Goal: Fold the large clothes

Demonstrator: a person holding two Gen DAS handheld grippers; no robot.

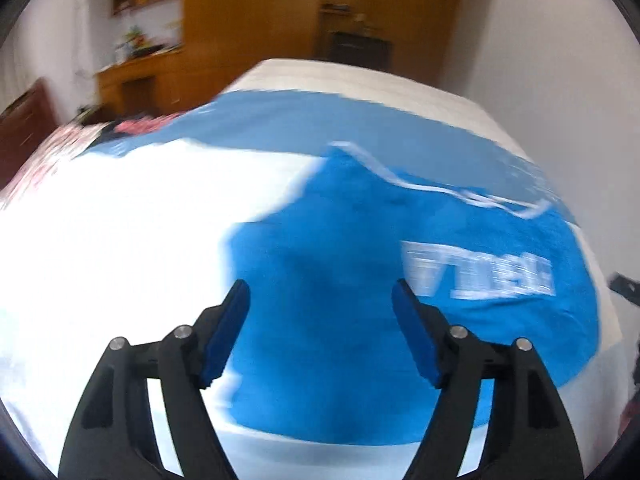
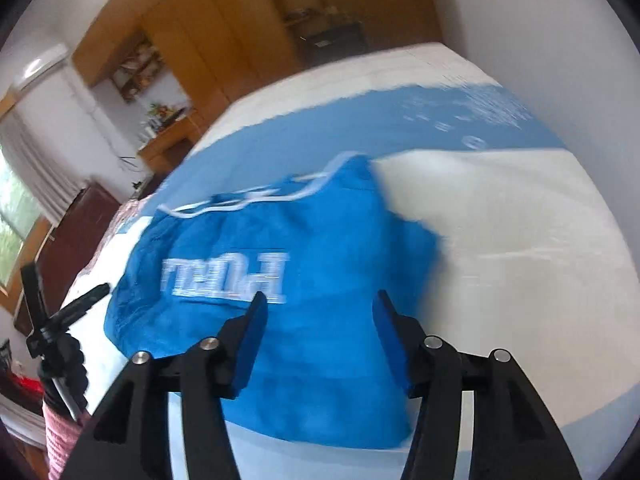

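Note:
A bright blue garment (image 1: 340,280) with white lettering lies folded on a bed with a white and light-blue cover (image 1: 120,220). My left gripper (image 1: 320,300) is open and empty, hovering above the garment's left part. The garment also shows in the right wrist view (image 2: 280,248), with the lettering upside down and a white trim line along its far edge. My right gripper (image 2: 318,312) is open and empty above the garment's near right part. Both views are blurred by motion.
Wooden cupboards and shelves (image 1: 168,20) stand behind the bed. A pink patterned cloth (image 1: 60,148) lies at the bed's far left. A black tripod (image 2: 56,320) stands beside the bed at the left of the right wrist view. White wall is on the right.

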